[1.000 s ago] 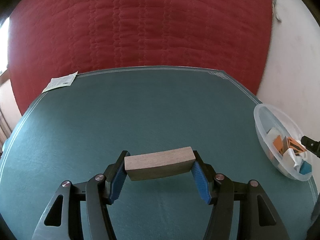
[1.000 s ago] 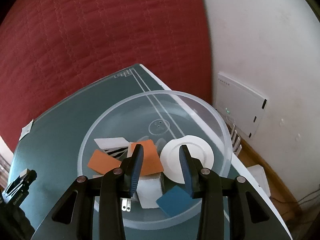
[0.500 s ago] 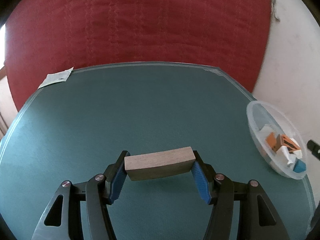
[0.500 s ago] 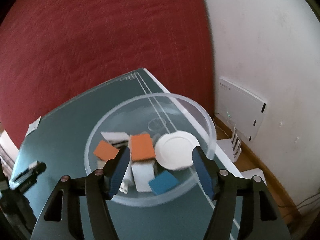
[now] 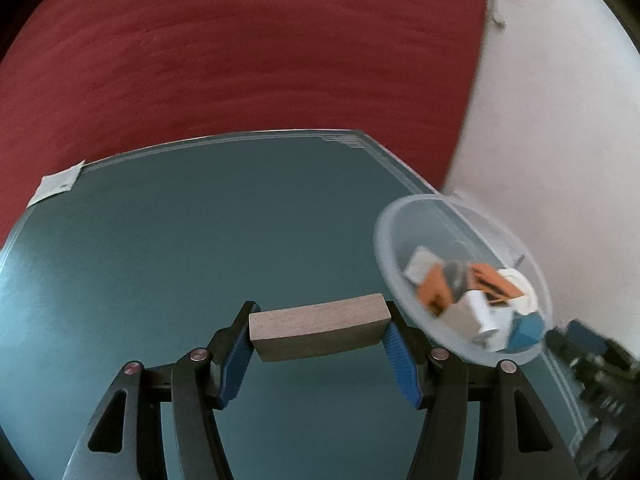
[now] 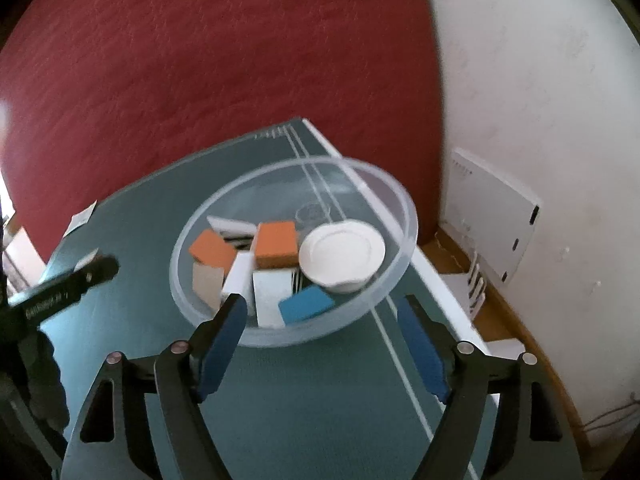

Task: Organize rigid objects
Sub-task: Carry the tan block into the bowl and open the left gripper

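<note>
My left gripper (image 5: 318,326) is shut on a brown wooden block (image 5: 319,327), held across its blue pads above the green table (image 5: 180,240). To its right stands a clear plastic bowl (image 5: 386,240) holding several blocks. In the right wrist view the same bowl (image 6: 400,200) holds orange blocks (image 6: 276,244), a blue block (image 6: 306,303), white pieces and a round white lid (image 6: 342,250). My right gripper (image 6: 322,314) hangs just short of the bowl's near rim, jaws opening, nothing between them. The left gripper (image 6: 76,280) shows at the left edge there.
A white paper slip (image 5: 58,184) lies at the table's far left corner. A red quilted cover (image 5: 240,52) hangs behind the table. A white wall (image 6: 540,100) and a white box (image 6: 492,216) stand right of the table edge.
My right gripper opened, left the white lid in the bowl and drew back from it. My left gripper carried the wooden block to the right, nearer the bowl.
</note>
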Demonstrator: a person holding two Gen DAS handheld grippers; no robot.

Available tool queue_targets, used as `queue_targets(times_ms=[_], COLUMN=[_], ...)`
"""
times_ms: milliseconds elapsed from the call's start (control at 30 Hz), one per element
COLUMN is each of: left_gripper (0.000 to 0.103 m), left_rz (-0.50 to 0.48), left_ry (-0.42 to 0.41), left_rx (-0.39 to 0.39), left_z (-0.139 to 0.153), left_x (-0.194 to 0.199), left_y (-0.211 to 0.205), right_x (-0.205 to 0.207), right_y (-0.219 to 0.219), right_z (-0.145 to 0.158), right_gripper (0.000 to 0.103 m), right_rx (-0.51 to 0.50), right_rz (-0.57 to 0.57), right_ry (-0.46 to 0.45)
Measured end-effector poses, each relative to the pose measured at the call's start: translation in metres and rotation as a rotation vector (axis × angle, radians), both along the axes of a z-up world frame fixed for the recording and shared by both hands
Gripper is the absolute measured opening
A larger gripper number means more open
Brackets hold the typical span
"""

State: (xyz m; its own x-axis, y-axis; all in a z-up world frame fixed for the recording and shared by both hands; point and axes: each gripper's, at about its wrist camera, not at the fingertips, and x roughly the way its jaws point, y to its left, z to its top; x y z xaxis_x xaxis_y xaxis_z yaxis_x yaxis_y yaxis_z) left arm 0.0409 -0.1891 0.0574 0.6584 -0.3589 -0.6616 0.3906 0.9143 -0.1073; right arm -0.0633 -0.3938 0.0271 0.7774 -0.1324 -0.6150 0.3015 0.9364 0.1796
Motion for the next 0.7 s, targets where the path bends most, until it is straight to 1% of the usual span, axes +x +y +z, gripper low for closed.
queue_targets(times_ms=[167,433,700], left_gripper=[0.064,0.064,0.064], left_rz=[-0.045,-0.099,-0.111], left_ry=[-0.003,-0.030,-0.029], left_rx=[0.012,0.040,0.067], left_z=[0.006,0.013,0.009], left_x=[-0.004,-0.009,-0.007], left_y=[-0.030,-0.070,-0.094], right_x=[-0.004,-0.009,-0.012], right_y=[-0.009,-0.025,-0.038], right_z=[-0.016,-0.015,-0.022], right_gripper=[0.079,0.079,0.080], right_rx=[0.041,0.056,0.093], right_rz=[0.005,-0.030,-0.057], right_ry=[0.037,0.056,0.087])
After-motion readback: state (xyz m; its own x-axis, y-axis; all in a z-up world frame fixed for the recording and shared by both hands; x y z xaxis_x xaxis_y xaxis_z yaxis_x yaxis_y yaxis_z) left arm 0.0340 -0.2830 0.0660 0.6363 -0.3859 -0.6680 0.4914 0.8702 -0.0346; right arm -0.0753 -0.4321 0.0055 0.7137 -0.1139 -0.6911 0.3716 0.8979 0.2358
